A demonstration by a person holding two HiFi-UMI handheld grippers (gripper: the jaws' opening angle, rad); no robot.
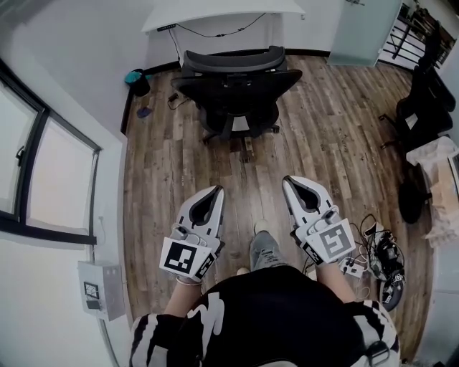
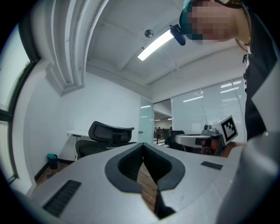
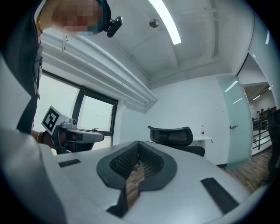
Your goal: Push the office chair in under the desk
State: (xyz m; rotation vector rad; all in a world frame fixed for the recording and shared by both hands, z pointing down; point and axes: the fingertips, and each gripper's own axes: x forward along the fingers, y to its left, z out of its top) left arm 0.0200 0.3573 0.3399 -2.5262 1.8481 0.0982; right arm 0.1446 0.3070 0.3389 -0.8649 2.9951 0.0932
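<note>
The office chair (image 1: 233, 92) is black with a mesh back. It stands on the wooden floor (image 1: 179, 165) just in front of the white desk (image 1: 215, 13), with its backrest turned toward the person and its wheeled base showing beneath the seat. From the head view the backrest sits short of the desk's front edge; how far the seat reaches under the top I cannot tell. A dark cable sags along the wall below the desktop.

To the chair's left, a teal bin (image 1: 135, 79) sits in the corner by the wall. A dark-framed window (image 1: 43, 172) runs further along that wall, with a small grey box (image 1: 99, 288) mounted below it. On the chair's right there is a frosted glass door (image 1: 366, 29). A second black chair (image 1: 424, 107) stands near the room's right edge, and a tangle of cables and small devices (image 1: 376, 256) lies on the floor.

Both grippers are well apart from the office chair and point level toward it. The left gripper (image 1: 217, 191) has its jaws pressed together with nothing between them — only floor shows past the dark pads in its own view. The right gripper (image 1: 288, 180) is likewise closed and empty. Each carries its marker cube at the rear. The two are held side by side, with the person's leg and shoe (image 1: 264, 247) between them and a black top with white-striped sleeves (image 1: 287, 315) below.
</note>
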